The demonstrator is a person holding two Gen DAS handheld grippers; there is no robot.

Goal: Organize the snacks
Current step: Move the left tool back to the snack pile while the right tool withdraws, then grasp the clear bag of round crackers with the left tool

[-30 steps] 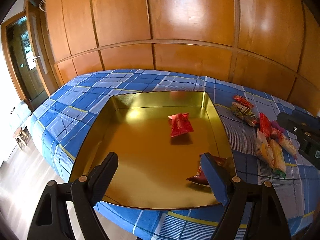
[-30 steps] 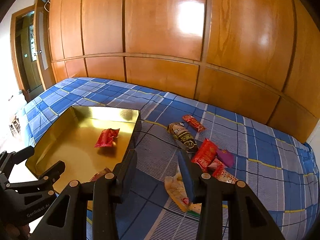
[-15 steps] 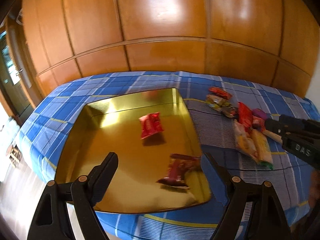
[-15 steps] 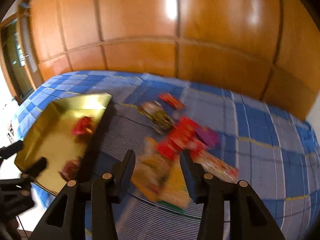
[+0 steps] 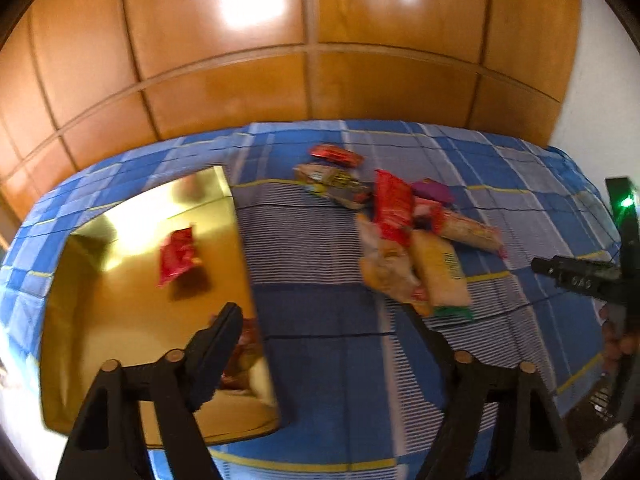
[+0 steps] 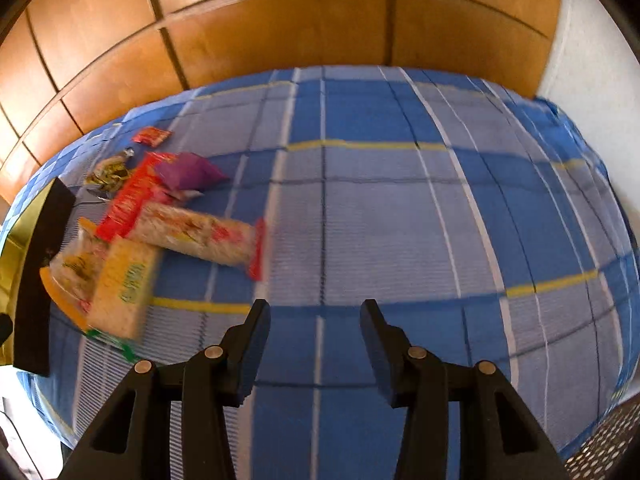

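A gold tray [image 5: 100,328] lies on the blue checked cloth [image 5: 328,332] at the left, holding a red packet [image 5: 176,256] and a dark red packet [image 5: 244,344] partly hidden behind my left finger. Several loose snack packets [image 5: 404,240] lie in a pile right of the tray; the pile also shows in the right wrist view [image 6: 156,224], with a yellow packet [image 6: 120,292] nearest. My left gripper [image 5: 320,320] is open and empty above the cloth beside the tray's right rim. My right gripper [image 6: 314,320] is open and empty over bare cloth, right of the pile.
A wooden panelled wall [image 5: 312,40] runs behind the table. The cloth's right edge [image 6: 600,320] drops off near a white wall. The right gripper's body [image 5: 580,276] shows at the right of the left wrist view.
Both grippers have swung to the right. The tray has slid to the left of both views and the snack pile now sits ahead of the left gripper. Both stay open.
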